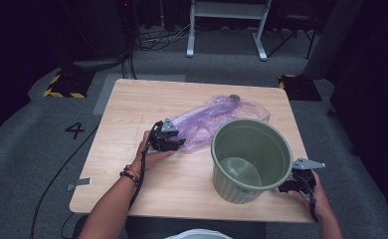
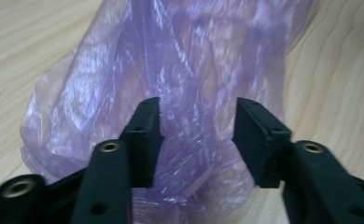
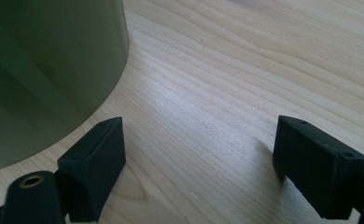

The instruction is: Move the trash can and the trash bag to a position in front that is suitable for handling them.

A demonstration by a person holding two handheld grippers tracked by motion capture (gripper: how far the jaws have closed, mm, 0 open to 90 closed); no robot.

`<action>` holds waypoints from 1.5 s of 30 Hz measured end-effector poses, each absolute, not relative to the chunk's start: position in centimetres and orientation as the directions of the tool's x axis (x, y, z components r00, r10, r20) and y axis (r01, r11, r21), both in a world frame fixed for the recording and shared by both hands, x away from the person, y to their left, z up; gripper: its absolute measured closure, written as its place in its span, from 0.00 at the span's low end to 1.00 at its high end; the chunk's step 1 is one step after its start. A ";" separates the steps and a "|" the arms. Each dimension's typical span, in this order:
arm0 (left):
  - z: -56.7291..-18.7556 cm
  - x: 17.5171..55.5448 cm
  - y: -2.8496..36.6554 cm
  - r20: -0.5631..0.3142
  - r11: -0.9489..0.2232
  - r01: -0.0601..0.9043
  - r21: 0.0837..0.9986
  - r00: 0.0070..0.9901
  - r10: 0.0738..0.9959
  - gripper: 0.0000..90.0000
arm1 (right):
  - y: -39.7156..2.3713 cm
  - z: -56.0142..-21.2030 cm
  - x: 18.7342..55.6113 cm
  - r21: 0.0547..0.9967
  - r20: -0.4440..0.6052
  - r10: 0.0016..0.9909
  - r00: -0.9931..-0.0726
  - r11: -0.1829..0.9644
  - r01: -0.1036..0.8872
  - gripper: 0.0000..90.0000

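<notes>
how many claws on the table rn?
2. Left claw at the near end of the purple plastic bag; right claw beside the green bin, near the table's front right corner.

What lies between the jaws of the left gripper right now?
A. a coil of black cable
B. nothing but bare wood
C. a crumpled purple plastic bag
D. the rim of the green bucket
C: in the left gripper view the left gripper has its jaws on either side of the crumpled purple plastic bag, which lies on the table; the green bucket stands apart, nearer the right gripper.
</notes>
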State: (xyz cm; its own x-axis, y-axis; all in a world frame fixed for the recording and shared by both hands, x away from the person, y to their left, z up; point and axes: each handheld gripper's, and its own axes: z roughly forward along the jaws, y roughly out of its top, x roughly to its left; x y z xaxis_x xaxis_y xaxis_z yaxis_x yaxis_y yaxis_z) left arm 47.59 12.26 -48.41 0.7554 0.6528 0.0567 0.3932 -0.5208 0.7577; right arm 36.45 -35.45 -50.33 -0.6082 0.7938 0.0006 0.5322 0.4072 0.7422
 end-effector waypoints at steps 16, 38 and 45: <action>-49.6 47.9 12.8 0.064 -0.575 0.404 0.712 0.777 0.626 0.82 | -35.5 -50.3 36.5 0.742 0.000 0.793 -0.609 0.409 0.532 0.19; -49.8 45.0 15.3 0.012 -0.547 0.420 0.724 0.785 0.619 0.83 | -35.2 -50.2 35.8 0.759 -0.026 0.775 -0.631 0.426 0.492 0.23; -49.8 43.1 16.7 0.007 -0.544 0.424 0.724 0.784 0.620 0.84 | -34.4 -48.9 34.6 0.780 0.008 0.723 -0.691 0.428 0.457 0.21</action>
